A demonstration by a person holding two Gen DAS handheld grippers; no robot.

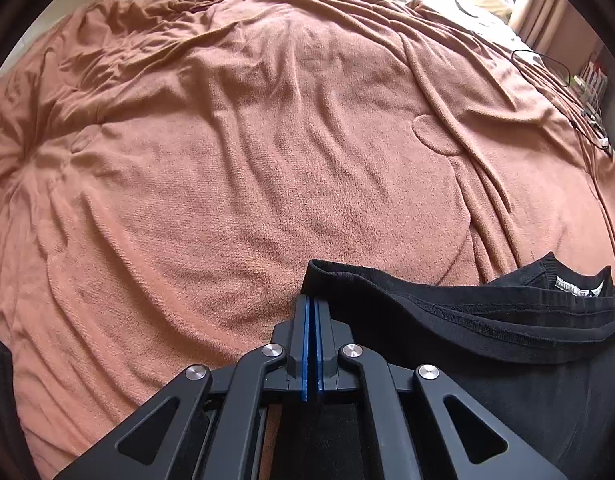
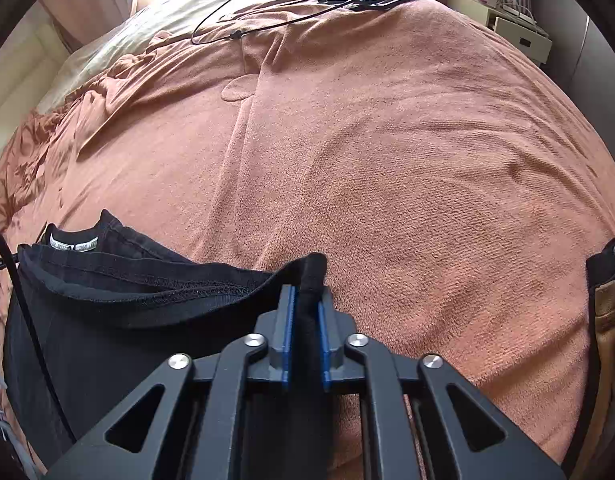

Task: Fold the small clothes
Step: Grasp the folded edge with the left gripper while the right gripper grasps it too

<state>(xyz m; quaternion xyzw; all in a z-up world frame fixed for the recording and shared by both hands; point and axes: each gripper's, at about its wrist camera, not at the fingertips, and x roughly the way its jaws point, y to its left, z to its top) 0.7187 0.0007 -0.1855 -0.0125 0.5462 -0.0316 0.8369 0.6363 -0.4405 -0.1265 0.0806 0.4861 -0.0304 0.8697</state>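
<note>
Garment (image 2: 119,300), black and still unfolded, hangs by its hem between both grippers above the blanket (image 2: 387,160), right gripper (image 2: 307,300) clamped on one corner, left gripper (image 1: 313,308) pinched on the other, so folding seems barely begun.

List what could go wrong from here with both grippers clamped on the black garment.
1. The left gripper holds only a thin corner of the black garment; its edge may slip free when lifted.
2. The right gripper clamps a bunched roll of fabric, so the fold could come out uneven.
3. The brown blanket is wrinkled and soft; the garment may not lie flat on it.
</note>
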